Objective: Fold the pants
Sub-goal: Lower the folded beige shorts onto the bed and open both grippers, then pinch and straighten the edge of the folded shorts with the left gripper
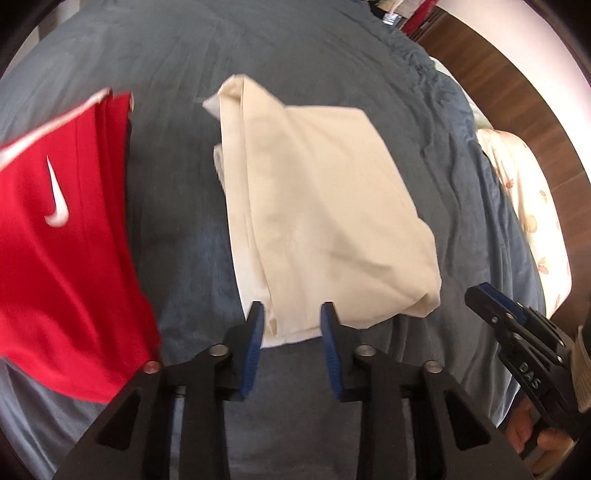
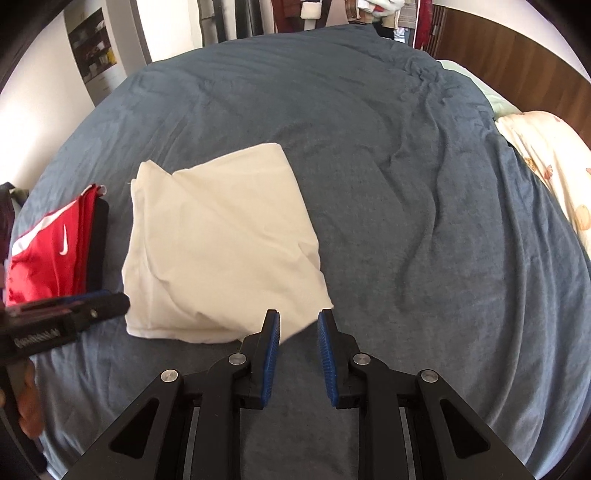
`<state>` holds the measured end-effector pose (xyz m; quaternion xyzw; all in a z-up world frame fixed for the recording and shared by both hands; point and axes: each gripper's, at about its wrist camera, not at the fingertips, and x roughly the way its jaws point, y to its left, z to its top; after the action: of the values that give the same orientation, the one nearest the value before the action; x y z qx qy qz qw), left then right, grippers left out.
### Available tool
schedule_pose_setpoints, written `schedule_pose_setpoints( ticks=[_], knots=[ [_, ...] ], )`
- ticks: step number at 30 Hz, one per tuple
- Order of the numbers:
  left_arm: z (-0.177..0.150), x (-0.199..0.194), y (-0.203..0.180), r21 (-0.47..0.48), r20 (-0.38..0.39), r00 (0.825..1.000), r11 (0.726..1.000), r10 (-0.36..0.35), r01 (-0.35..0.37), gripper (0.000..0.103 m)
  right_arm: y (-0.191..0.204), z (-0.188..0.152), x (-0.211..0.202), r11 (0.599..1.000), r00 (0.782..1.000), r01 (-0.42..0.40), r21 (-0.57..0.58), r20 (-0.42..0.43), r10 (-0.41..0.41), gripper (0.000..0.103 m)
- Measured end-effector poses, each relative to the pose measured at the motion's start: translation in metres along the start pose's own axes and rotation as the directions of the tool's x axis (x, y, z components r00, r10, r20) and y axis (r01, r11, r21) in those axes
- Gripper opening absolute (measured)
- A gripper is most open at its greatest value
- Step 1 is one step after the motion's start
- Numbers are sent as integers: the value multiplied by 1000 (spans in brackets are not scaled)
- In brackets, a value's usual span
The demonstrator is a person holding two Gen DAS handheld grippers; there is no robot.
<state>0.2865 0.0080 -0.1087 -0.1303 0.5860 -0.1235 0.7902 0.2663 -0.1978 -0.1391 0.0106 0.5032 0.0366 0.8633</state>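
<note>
The cream pants (image 1: 314,214) lie folded into a compact bundle on the blue-grey bedspread (image 1: 177,221). They also show in the right wrist view (image 2: 218,247). My left gripper (image 1: 291,314) is open, its blue pads at the near edge of the bundle, holding nothing. My right gripper (image 2: 298,321) is open at the bundle's near right corner, empty. The right gripper shows at the lower right of the left wrist view (image 1: 480,291), and the left gripper at the lower left of the right wrist view (image 2: 122,301).
Folded red shorts (image 1: 62,240) with a white swoosh lie left of the pants, also in the right wrist view (image 2: 51,251). A patterned pillow (image 2: 554,166) and wooden headboard (image 2: 517,62) are at the right. Hanging clothes (image 2: 295,14) stand beyond the bed.
</note>
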Motion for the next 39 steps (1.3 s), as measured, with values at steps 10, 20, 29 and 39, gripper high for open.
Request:
schedule_pose_setpoints(
  ticks=[10, 20, 29, 39],
  knots=[
    [-4, 20, 6, -42, -20, 1000, 999, 9, -10, 15, 7, -10, 1, 1000, 1000, -3, -22, -2, 3, 22],
    [-22, 2, 20, -50, -48, 998, 998, 33, -36, 6, 8, -10, 11, 999, 1000, 11, -45, -7, -12, 22],
    [-24, 10, 22, -35, -67, 996, 998, 58, -60, 6, 23, -6, 21, 994, 999, -46, -99, 1, 46, 22],
    [-25, 16, 21, 23, -106, 991, 997, 81, -79, 6, 26, -27, 70, 987, 987, 10, -162, -155, -36, 22]
  ],
)
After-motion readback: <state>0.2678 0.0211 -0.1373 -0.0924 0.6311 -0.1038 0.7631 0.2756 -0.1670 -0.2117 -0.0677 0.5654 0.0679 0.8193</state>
